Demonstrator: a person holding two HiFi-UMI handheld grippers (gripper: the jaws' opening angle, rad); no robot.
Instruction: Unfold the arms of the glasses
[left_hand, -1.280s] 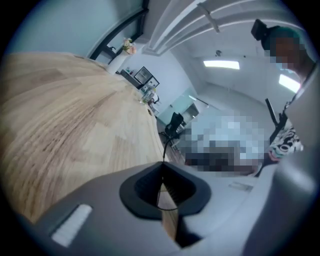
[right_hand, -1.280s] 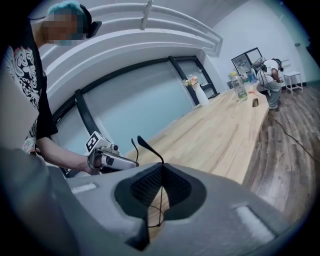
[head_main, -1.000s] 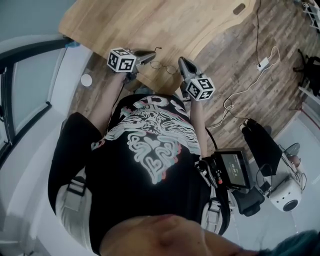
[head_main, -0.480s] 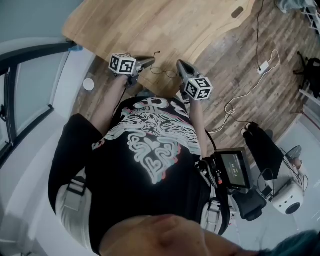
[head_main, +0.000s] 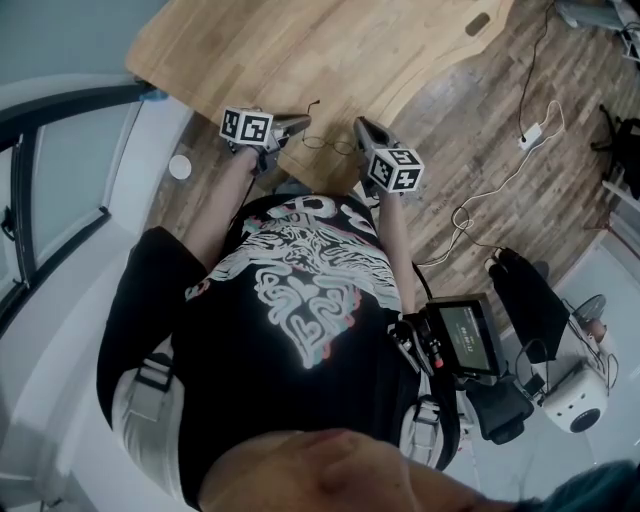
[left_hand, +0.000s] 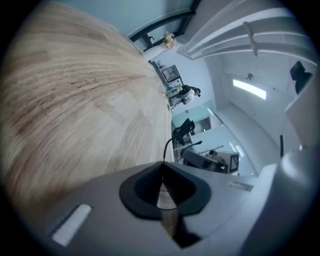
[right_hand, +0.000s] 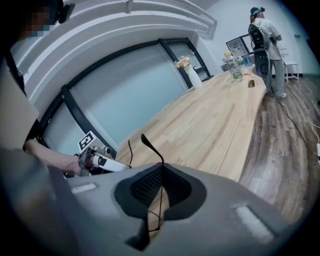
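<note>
Left hand-held gripper (head_main: 298, 123) and right hand-held gripper (head_main: 360, 128) each clamped one arm of the glasses (head_main: 330, 143).
Slow outward swings seemed wisest.

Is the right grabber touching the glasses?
Touching. In the right gripper view, the right gripper has its jaws shut on a thin arm of the glasses, and the arm's dark tip sticks out past them.

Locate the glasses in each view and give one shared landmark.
Head view: glasses at the table's near edge, between left gripper and right gripper.
Left gripper view: a glasses arm rising from the shut jaws, lower centre.
Right gripper view: a glasses arm pinched in the shut jaws, lower centre.
Shared landmark: wooden table.
</note>
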